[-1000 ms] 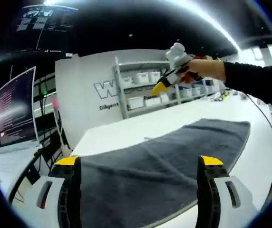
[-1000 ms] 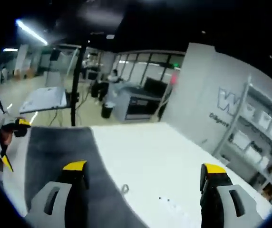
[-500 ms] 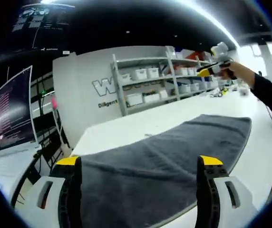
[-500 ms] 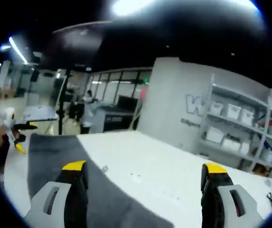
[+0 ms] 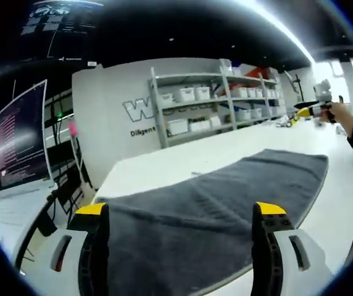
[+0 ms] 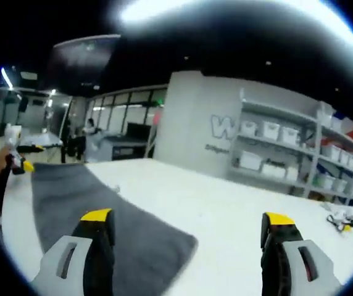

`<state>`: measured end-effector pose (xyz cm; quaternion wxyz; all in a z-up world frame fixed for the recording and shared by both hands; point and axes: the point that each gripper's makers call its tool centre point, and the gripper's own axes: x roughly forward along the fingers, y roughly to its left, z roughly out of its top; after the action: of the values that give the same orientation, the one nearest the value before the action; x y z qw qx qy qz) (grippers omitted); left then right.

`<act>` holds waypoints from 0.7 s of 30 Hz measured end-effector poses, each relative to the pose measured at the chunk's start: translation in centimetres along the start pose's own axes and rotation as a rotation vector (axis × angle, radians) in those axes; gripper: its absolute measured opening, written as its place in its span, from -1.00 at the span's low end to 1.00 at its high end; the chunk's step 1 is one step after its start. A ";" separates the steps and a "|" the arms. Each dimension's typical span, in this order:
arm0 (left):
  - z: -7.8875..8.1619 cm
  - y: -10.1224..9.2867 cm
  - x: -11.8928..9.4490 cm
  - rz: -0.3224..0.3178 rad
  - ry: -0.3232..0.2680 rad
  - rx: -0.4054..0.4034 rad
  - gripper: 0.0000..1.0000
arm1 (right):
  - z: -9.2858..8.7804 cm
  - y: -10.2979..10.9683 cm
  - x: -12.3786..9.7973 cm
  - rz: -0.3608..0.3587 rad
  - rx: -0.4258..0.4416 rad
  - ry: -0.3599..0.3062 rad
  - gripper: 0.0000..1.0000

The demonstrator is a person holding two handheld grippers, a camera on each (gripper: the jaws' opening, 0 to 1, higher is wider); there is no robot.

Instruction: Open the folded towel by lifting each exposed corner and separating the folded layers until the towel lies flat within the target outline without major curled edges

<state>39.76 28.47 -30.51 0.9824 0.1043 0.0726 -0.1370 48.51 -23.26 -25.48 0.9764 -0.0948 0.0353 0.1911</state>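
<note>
towel (image 5: 226, 203) spread on white worktop (image 6: 226, 209), looks single layer, mostly flat; no outline visible, so placement unjudged. left gripper (image 5: 179, 213) fingers wide, empty, over near edge. right gripper (image 6: 189, 222) fingers wide, empty, beside towel end. likely only edge smoothing left.

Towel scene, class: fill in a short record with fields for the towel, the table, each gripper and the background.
towel: dark grey towel, spread on the table, no gripper touching it
table: white table, bare beyond the towel's end
left gripper: left gripper, jaws apart, towel lying beyond them
right gripper: right gripper, jaws apart, nothing held, raised above the table
background: shelves with white bins against a grey wall; monitor at the side
</note>
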 end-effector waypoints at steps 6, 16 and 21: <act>-0.8 -0.4 0.6 -0.001 0.031 0.024 0.85 | -1.6 -1.6 -1.1 -0.034 0.040 0.014 0.94; 1.3 1.6 1.0 0.056 0.010 -0.007 0.78 | -0.4 -4.0 -2.9 -0.065 0.072 -0.027 0.84; 1.9 3.6 3.0 0.045 0.051 -0.041 0.69 | 1.5 -4.4 -2.2 -0.051 0.069 -0.042 0.85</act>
<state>43.82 30.67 -28.54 0.9850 0.0893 0.0980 -0.1106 48.23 -27.72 -23.04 0.9841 -0.0580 0.0191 0.1669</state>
